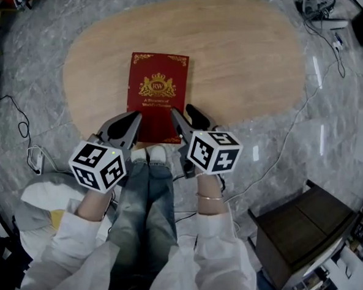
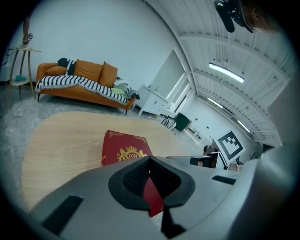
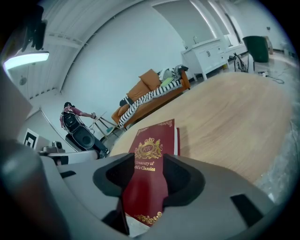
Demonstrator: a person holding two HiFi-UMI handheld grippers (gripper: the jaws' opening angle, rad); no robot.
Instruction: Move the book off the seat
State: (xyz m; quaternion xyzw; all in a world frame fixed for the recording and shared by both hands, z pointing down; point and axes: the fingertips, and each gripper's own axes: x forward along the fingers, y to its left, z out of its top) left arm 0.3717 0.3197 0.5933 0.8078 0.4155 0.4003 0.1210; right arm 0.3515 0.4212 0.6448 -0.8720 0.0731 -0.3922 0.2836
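Plainly one book (image 1: pixel 157 91), one table (image 1: pixel 235 65), left claw (image 2: pixel 149 161) pinching book, right claw (image 3: pixel 149 172) spread astride it.

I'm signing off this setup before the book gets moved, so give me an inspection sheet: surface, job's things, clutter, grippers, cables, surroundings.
Surface: oval wooden seat on a grey marble floor.
Job's things: red book, cover up, at the seat's near edge.
Clutter: nothing seen on the seat besides the book.
Grippers: left gripper shut on the book's near left corner; right gripper open, jaws apart around the near right corner.
Cables: loose cables on the floor beside the seat.
Surroundings: orange sofa with a striped blanket; dark cabinet to the person's right.
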